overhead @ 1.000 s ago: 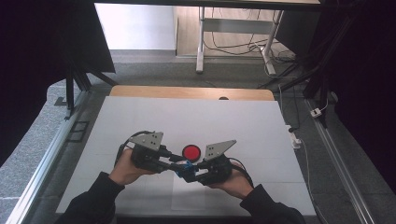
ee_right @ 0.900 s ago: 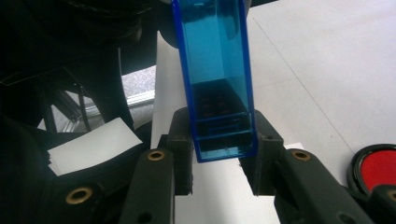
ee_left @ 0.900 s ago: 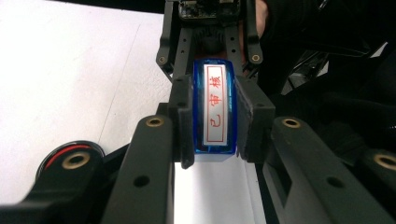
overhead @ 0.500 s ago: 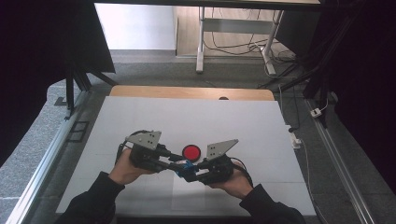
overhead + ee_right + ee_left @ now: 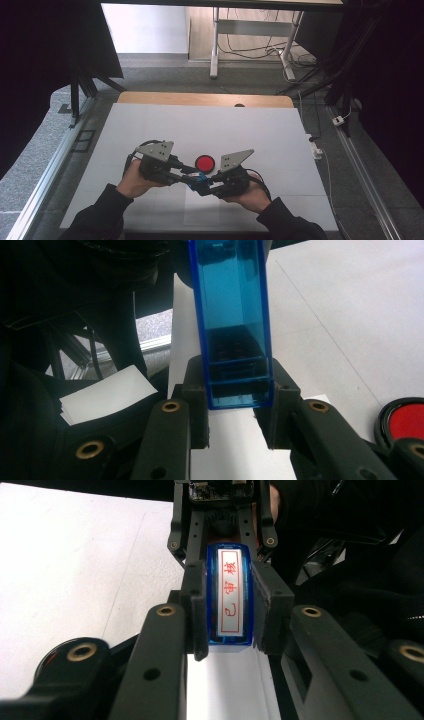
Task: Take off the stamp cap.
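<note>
A small blue stamp (image 5: 200, 177) hangs just above the white table, held between my two grippers, which meet tip to tip. In the left gripper view my left gripper (image 5: 231, 607) is shut on the stamp's (image 5: 230, 597) end, which bears a white label with red characters. In the right gripper view my right gripper (image 5: 239, 390) is shut on the see-through blue end of the stamp (image 5: 232, 315). The left gripper (image 5: 186, 172) comes in from the left, the right gripper (image 5: 201, 187) from the right. A round red ink pad (image 5: 204, 163) lies just beyond them.
A white sheet of paper (image 5: 210, 212) lies on the white tabletop (image 5: 250, 130) under the hands. A small white slip (image 5: 107, 392) sits near the table's near edge. A wooden strip (image 5: 200, 99) runs along the far edge.
</note>
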`<state>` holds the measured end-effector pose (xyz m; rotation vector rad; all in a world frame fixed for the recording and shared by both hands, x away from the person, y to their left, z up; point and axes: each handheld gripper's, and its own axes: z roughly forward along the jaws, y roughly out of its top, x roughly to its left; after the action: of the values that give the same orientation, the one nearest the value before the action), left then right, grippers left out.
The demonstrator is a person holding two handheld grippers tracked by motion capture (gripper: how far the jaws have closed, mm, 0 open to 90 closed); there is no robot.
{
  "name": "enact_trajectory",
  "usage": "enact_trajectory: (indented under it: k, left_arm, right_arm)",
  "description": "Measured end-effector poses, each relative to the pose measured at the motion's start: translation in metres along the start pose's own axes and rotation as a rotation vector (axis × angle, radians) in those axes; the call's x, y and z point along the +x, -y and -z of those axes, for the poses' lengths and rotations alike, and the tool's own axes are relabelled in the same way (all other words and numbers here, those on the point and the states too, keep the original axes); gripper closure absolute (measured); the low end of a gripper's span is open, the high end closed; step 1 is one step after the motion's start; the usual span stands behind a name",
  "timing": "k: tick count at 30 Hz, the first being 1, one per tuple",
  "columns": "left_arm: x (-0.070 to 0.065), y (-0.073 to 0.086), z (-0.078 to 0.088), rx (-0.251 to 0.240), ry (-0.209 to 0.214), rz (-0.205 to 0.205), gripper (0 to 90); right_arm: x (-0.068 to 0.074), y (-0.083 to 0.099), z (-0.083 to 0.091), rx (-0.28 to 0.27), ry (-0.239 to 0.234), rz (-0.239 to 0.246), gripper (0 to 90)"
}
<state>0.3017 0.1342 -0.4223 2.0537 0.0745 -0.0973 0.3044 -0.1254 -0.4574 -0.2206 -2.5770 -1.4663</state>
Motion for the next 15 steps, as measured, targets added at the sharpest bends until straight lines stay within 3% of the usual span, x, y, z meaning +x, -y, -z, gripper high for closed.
enact_trajectory:
  k: [8, 15]
  left_arm:
    - [-0.0006, 0.0001, -0.0001, 0.008, -0.017, -0.008, 70.8]
    - [0.002, 0.001, 0.0018, -0.017, 0.031, 0.032, 70.8]
  right_arm:
    - [-0.0026, 0.0016, -0.0009, -0.001, -0.002, -0.041, 69.5]
    - [0.0033, -0.0001, 0.0001, 0.018, 0.003, 0.05, 69.5]
